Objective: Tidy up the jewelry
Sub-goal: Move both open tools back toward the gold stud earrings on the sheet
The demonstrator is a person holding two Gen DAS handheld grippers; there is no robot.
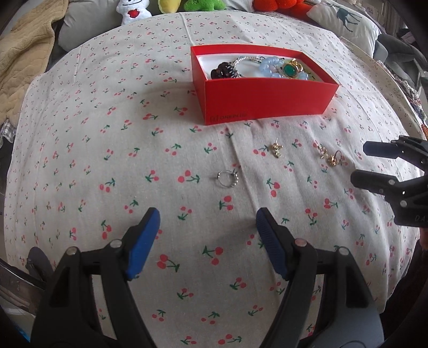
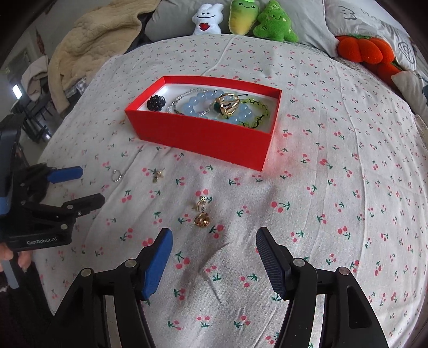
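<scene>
A: What lies before your left claw [image 1: 208,227]?

B: Through your left wrist view, a soft cream cloth [image 1: 107,133] printed with small red cherries covers the surface. A glossy red cardboard box [image 1: 267,99], rectangular with a white lining, sits at the far middle. Inside it you have a dark faceted hair clip [image 1: 223,71], pale blue round beads [image 1: 270,67] and a gold ring with a green stone [image 1: 290,70]. A thin silver hoop [image 1: 227,178] lies flat on the cloth just ahead of your fingers. A small gold stud [image 1: 276,150] and a gold cluster of earrings [image 1: 330,156] lie further right. Your left claw stands wide, its blue ribbed pads gripping nothing and touching nothing.

A: And the right claw [image 2: 214,249]?

B: In your right wrist view the box [image 2: 203,139] sits slantwise, and a yellow-green beaded bracelet [image 2: 256,112] shows at its right end. The gold cluster [image 2: 202,214] lies just ahead of your fingers, apart from both pads. The stud [image 2: 157,174] and hoop [image 2: 117,176] lie further left, near your left claw [image 2: 88,184]. Your right claw is parted wide and empty. Plush toys [image 2: 240,18] line the far edge.
</scene>
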